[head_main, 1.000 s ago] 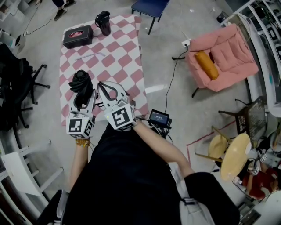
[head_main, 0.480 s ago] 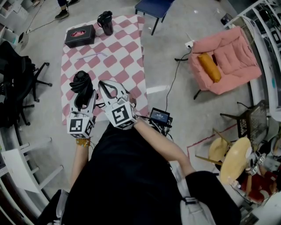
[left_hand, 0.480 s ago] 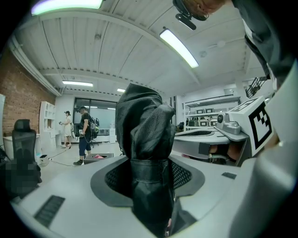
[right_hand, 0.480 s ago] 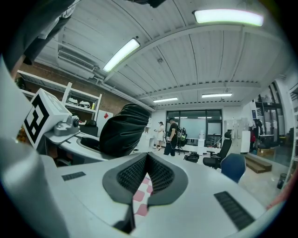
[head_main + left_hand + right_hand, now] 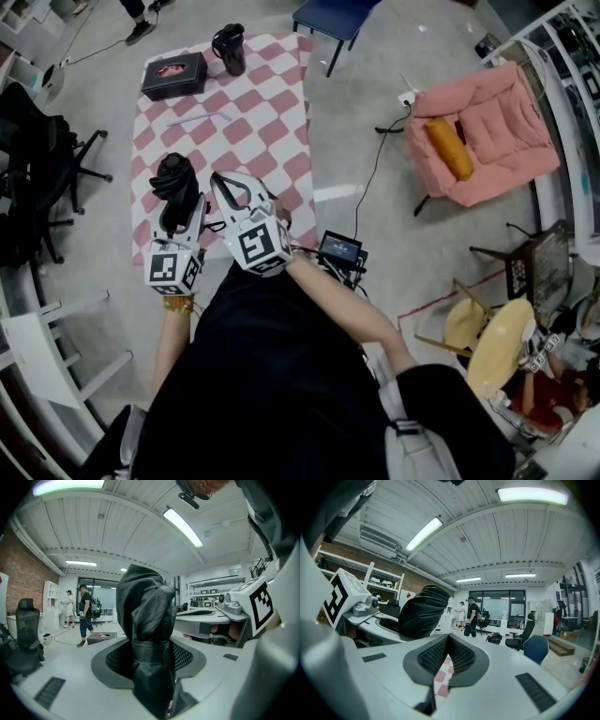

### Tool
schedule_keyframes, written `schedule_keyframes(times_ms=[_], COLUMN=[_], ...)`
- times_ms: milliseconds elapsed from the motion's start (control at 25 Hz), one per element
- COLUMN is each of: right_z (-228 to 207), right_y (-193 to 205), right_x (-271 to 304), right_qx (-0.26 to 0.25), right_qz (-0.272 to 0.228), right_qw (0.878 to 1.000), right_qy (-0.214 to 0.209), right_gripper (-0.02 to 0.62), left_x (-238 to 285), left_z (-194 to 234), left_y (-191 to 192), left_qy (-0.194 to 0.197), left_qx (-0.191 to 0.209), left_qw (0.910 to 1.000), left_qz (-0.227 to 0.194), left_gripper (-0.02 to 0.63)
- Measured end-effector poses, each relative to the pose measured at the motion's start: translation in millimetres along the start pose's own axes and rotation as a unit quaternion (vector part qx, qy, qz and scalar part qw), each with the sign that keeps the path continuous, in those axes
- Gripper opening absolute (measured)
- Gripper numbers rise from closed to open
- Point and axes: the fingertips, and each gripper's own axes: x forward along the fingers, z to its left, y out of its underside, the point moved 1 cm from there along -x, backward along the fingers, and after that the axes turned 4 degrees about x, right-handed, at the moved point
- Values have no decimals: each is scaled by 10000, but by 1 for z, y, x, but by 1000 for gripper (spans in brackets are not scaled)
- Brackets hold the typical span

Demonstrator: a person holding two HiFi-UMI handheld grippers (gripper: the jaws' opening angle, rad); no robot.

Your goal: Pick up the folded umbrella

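The folded umbrella point(image 5: 143, 616) is black cloth, creased, with a faint sheen. The left gripper point(image 5: 150, 656) is smooth matt white plastic; its dark pads point(image 5: 186, 656) look rough and gridded. At twelve o'clock the checked rug point(image 5: 253, 122) is flat matt cloth; at two o'clock the pink armchair point(image 5: 497, 122) is soft upholstery.

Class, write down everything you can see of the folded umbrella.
The folded umbrella is black, its thin fabric bunched in glossy creases, with a fabric band cinching its middle. It stands roughly upright, clamped at the band in the jaws of the left tool, held up over the pink-and-white checked rug. Nothing else seems to touch it.
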Motion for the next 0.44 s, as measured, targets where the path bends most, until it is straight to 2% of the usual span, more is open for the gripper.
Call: schedule_keyframes(times_ms=[440], right_z=[-2], right_y=[-3], right_x=[4], right_qx=[17], right_qz=[-53], right_qw=[10000], right_qy=[36], right_gripper=[15], left_x=[-4], left_z=[10], left_y=[2], left_qy=[-125], left_qx=[-74], left_qw=[9999], left_qz=[31], left_gripper=[210])
